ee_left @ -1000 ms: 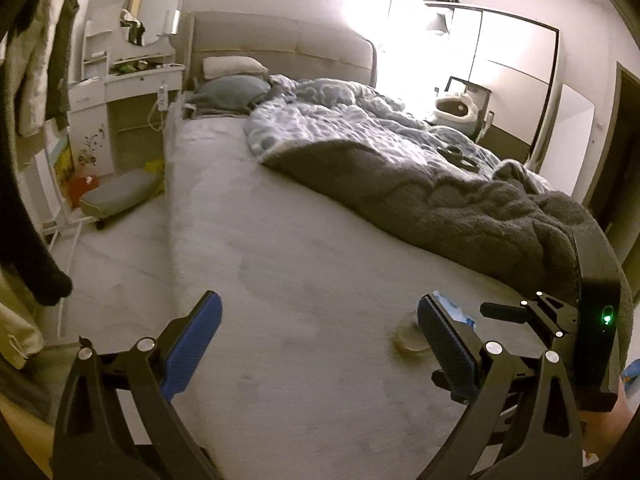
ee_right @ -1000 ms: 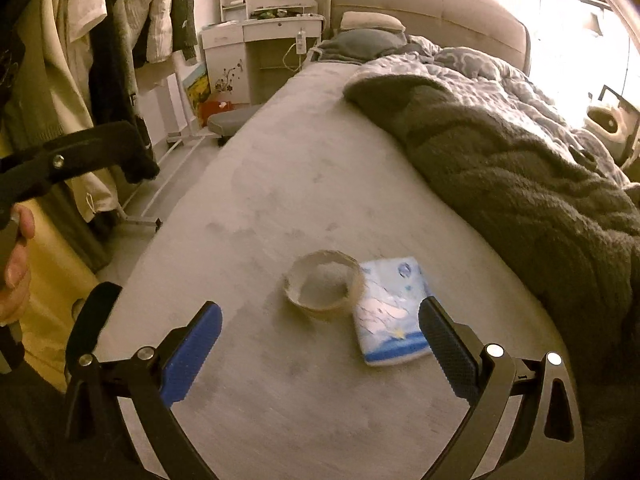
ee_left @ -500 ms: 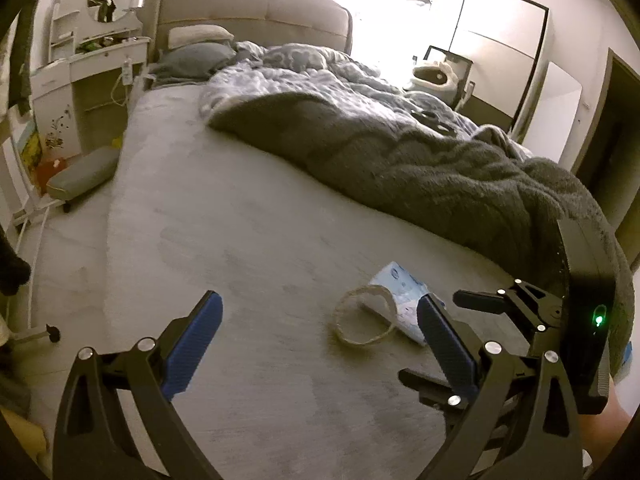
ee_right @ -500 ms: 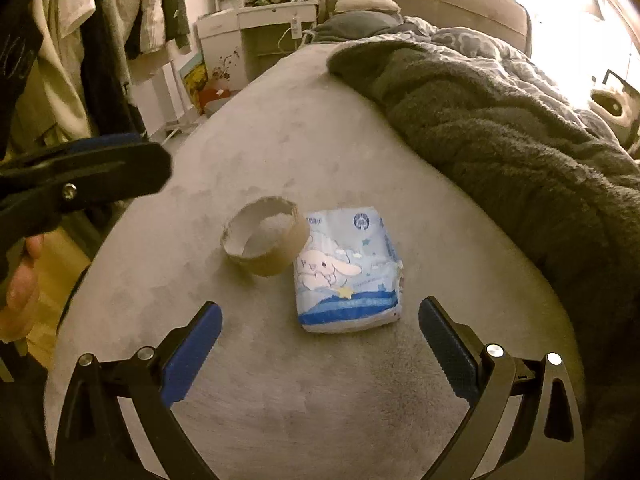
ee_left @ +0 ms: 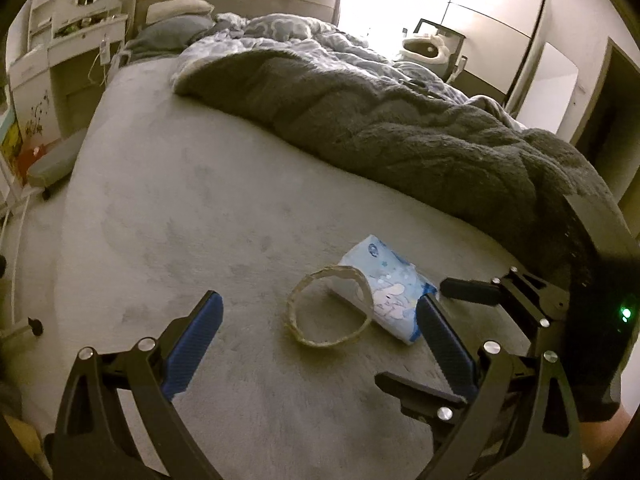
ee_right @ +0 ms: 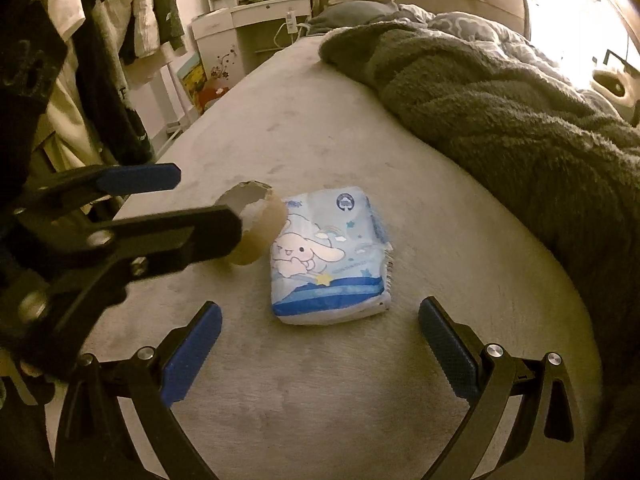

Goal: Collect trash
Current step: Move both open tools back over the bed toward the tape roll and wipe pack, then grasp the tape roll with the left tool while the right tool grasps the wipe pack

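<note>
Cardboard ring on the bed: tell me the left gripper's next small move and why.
Probably ease the left gripper down and forward so its open jaws straddle the cardboard ring, then close. The ring lies on the bed right between the spread fingers, touching the tissue pack, which the open right gripper faces. Neither gripper holds anything.

The tissue pack [ee_right: 328,256] is pale blue with a white cartoon dog, a yellow star and dark blue stripes; the cardboard ring [ee_left: 328,306] is tan; the bed sheet [ee_left: 200,208] grey.

Grey blanket [ee_left: 400,132] rumpled on bed [ee_left: 180,200].
</note>
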The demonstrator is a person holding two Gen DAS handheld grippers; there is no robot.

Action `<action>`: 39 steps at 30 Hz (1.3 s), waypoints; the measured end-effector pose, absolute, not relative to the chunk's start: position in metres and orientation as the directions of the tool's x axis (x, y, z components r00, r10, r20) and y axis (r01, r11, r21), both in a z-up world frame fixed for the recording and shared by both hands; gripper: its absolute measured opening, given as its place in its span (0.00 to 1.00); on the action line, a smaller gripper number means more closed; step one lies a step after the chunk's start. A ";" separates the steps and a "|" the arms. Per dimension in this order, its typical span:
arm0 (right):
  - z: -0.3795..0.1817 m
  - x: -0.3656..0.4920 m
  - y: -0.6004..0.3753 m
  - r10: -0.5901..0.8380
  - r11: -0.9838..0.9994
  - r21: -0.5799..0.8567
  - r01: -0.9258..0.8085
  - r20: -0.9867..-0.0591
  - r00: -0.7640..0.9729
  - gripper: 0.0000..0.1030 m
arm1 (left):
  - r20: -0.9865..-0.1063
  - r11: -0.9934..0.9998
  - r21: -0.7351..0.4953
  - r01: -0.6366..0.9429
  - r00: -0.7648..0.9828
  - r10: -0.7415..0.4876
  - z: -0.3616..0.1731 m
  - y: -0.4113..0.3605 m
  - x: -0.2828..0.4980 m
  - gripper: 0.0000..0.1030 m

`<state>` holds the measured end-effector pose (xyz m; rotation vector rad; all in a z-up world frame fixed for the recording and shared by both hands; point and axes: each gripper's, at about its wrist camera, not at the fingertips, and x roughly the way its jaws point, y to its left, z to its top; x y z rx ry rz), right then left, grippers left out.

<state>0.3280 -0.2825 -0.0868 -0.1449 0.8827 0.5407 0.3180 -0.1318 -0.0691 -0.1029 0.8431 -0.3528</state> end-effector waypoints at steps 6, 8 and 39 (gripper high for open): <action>-0.086 0.330 -0.283 0.393 0.857 0.103 -0.505 -0.765 0.510 0.96 | -0.748 0.937 -0.250 0.244 0.566 -0.347 -0.083 -0.133 0.332 0.72; -0.086 0.330 -0.283 0.393 0.857 0.103 -0.505 -0.765 0.510 0.96 | -0.750 0.930 -0.268 0.252 0.551 -0.365 -0.087 -0.135 0.335 0.65; -0.084 0.362 -0.264 0.348 0.896 0.110 -0.430 -0.775 0.527 0.92 | -0.697 0.933 -0.265 0.246 0.620 -0.361 -0.051 -0.063 0.309 0.48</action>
